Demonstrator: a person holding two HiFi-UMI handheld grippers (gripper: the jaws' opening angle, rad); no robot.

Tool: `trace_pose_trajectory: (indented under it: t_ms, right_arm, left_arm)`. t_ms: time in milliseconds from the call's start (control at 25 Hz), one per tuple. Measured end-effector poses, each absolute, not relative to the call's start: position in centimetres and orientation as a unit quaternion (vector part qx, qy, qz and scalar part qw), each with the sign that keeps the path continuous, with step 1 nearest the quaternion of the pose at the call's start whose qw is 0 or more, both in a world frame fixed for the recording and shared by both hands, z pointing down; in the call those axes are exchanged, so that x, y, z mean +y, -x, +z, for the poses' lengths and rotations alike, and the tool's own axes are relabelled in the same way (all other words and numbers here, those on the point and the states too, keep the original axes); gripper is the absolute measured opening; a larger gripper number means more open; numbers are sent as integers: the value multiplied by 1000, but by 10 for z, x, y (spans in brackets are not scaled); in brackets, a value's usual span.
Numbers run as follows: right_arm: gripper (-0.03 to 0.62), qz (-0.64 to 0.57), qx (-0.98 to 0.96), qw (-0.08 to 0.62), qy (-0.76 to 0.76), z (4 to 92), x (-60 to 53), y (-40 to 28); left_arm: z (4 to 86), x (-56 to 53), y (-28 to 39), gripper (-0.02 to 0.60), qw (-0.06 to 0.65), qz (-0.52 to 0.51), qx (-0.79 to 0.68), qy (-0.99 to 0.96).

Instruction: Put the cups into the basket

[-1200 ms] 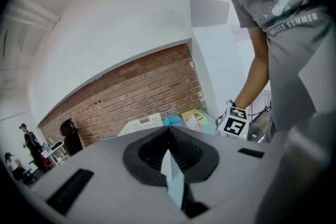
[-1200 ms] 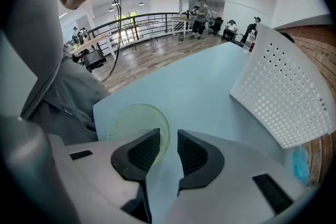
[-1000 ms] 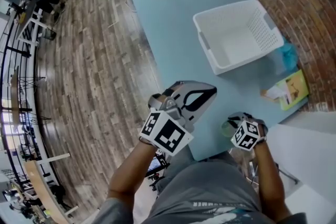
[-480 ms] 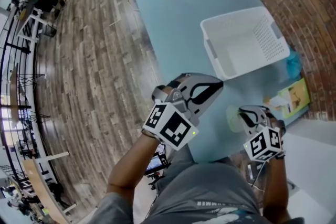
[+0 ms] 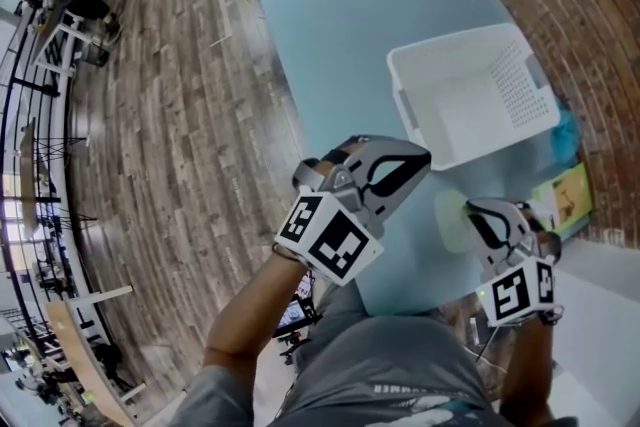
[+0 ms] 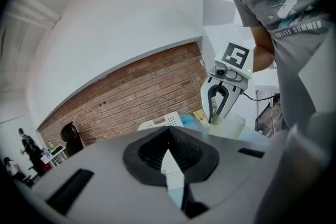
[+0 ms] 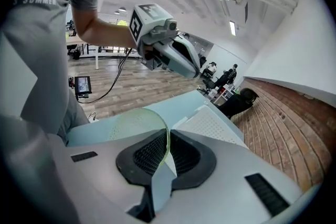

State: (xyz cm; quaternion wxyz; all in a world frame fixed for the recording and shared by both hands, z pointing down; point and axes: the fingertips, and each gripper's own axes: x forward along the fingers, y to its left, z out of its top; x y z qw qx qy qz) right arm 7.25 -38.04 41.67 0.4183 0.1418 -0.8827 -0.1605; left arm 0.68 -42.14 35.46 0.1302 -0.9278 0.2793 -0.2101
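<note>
Pale green see-through cup; white perforated basket at 2 o'clock; light blue bench; brown plank floor at 9 o'clock.

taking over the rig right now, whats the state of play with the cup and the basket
Left gripper: shut, nothing in it, hovering over the near part of the table.
Right gripper: shut on the wall of a pale green cup, near the table's front edge, short of the basket.
Basket: white, on the table further out; looks empty in the head view.
Done: the cup is gripped. No cup is in the basket yet.
Left: carry the cup over the basket and release it inside. No other cup shows in any view.
</note>
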Motion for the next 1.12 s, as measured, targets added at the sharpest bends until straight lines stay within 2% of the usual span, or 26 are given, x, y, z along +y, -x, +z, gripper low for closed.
trace_pose_trajectory:
  t_ms: [560,1120]
  right_arm:
    - [32,-185,-878,410,-164,390,-458,-39]
    - [32,-159,-872,439,-145,440,-551,-11]
  left_arm:
    - [376,-475,8,2,114,-216,261,934]
    - [402,-535,32,2,97,-217,269,933]
